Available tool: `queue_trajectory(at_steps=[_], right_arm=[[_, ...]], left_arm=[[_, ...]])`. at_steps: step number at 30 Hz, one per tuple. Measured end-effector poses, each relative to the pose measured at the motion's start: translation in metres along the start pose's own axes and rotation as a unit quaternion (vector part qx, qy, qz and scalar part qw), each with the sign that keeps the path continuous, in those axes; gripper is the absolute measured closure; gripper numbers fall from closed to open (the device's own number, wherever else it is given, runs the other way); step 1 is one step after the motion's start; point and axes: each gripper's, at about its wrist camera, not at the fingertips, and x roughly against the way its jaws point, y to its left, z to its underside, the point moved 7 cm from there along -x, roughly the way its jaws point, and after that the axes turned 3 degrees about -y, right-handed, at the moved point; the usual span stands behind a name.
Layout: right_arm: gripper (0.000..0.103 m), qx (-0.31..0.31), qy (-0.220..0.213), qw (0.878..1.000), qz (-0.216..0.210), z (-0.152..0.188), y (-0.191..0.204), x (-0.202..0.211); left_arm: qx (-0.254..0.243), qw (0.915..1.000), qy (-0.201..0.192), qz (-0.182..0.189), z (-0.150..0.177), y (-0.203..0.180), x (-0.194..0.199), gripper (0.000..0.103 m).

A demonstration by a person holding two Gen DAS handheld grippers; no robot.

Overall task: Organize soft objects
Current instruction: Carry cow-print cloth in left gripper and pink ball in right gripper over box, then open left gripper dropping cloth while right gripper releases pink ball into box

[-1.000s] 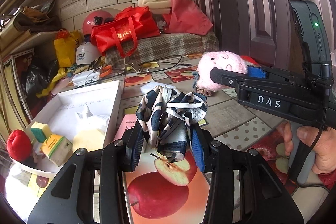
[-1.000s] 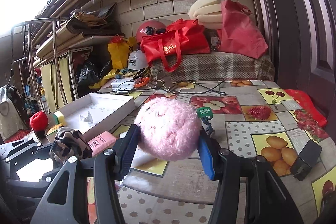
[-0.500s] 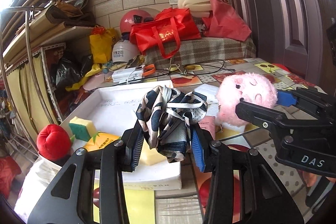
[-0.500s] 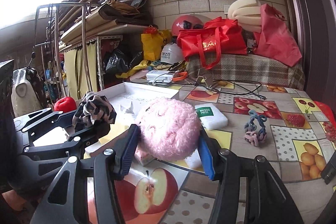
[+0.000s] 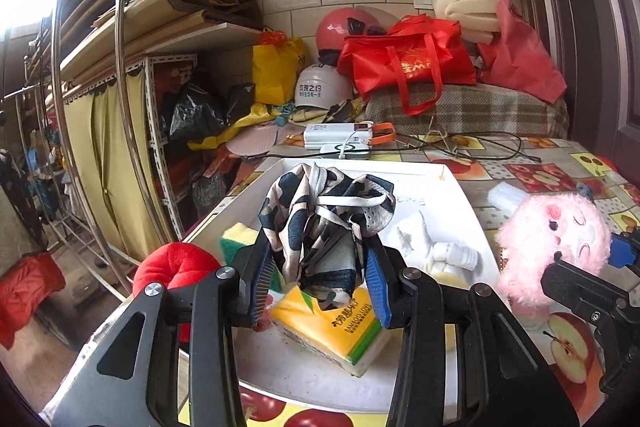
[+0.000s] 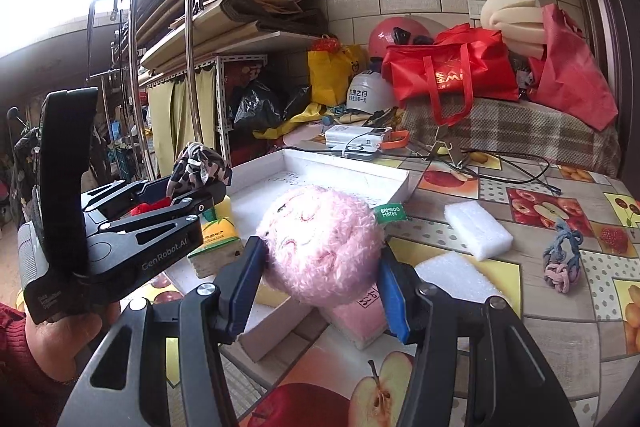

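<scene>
My left gripper (image 5: 318, 277) is shut on a crumpled navy-and-cream patterned scarf (image 5: 320, 223), held above the near end of a white tray (image 5: 460, 187). In the tray lie a yellow tissue pack (image 5: 340, 327), a green-and-yellow sponge (image 5: 236, 241) and a white soft toy (image 5: 436, 251). A red plush (image 5: 172, 267) sits at the tray's left edge. My right gripper (image 6: 320, 279) is shut on a pink fluffy plush (image 6: 324, 247), just right of the tray. From the right wrist, the left gripper (image 6: 192, 183) with the scarf (image 6: 198, 165) shows at the left.
On the fruit-print tablecloth (image 6: 560, 195) lie a white foam block (image 6: 478, 229), a knotted blue-and-pink rope (image 6: 560, 259), a pink box (image 6: 356, 319) and black cables (image 6: 500, 171). Red bags (image 6: 448, 71), helmets and shelving crowd the back and left.
Both grippers have swung left across the table with their loads. The scarf went from above the apple print to above the tray; the pink plush came up beside the tray.
</scene>
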Motion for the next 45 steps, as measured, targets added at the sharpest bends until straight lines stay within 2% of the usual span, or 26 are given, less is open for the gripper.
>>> queue_trajectory(at_steps=[4, 10, 21, 26, 30, 32, 34, 35, 36, 38, 41, 43, 44, 45], right_arm=[[0.049, 0.004, 0.005, 1.0, -0.002, -0.004, 0.007, -0.013], [0.049, 0.01, 0.006, 1.0, -0.006, -0.009, 0.017, -0.031], [0.049, -0.041, 0.025, 0.999, -0.01, -0.016, 0.008, -0.061], [0.049, -0.014, 0.022, 1.0, -0.007, -0.024, 0.02, -0.078], [0.046, -0.003, 0.046, 0.999, -0.015, -0.022, 0.026, -0.093], [0.043, -0.016, 0.049, 0.999, -0.011, -0.02, 0.02, -0.093], [0.034, -0.031, 0.042, 0.999, 0.0, -0.021, 0.012, -0.089], [0.028, -0.037, 0.038, 0.999, 0.006, -0.021, 0.009, -0.088], [0.023, -0.041, 0.034, 0.999, 0.009, -0.022, 0.007, -0.086], [0.018, -0.044, 0.025, 0.999, 0.01, -0.024, 0.007, -0.083], [0.017, -0.04, 0.015, 0.999, 0.013, -0.026, 0.007, -0.08], [0.011, -0.041, 0.009, 0.999, 0.015, -0.028, 0.007, -0.078], [0.001, -0.042, 0.006, 0.999, 0.016, -0.028, 0.006, -0.077], [0.0, -0.04, 0.002, 0.999, 0.015, -0.029, 0.007, -0.076]], left_arm=[[0.022, 0.9996, 0.01, -0.016, 0.0, 0.017, -0.012, 0.062], [0.042, 0.9985, 0.03, -0.016, 0.001, 0.027, -0.024, 0.062], [0.059, 0.9973, 0.041, -0.014, 0.0, 0.033, -0.035, 0.062], [0.065, 0.9969, 0.043, -0.008, -0.002, 0.033, -0.04, 0.062], [0.059, 0.9964, 0.06, 0.0, 0.0, 0.03, -0.049, 0.061], [0.06, 0.996, 0.065, -0.005, 0.001, 0.032, -0.051, 0.054], [0.067, 0.9956, 0.064, -0.016, 0.001, 0.035, -0.05, 0.034], [0.072, 0.9953, 0.062, -0.02, 0.001, 0.038, -0.049, 0.03], [0.077, 0.995, 0.06, -0.023, 0.001, 0.04, -0.048, 0.021], [0.074, 0.9954, 0.053, -0.029, 0.0, 0.041, -0.045, 0.02], [0.075, 0.9954, 0.046, -0.039, -0.001, 0.042, -0.044, 0.016], [0.079, 0.9948, 0.045, -0.044, -0.001, 0.045, -0.043, 0.012], [0.08, 0.9947, 0.046, -0.045, -0.001, 0.045, -0.044, 0.012], [0.078, 0.9948, 0.044, -0.049, -0.001, 0.045, -0.044, 0.012]])
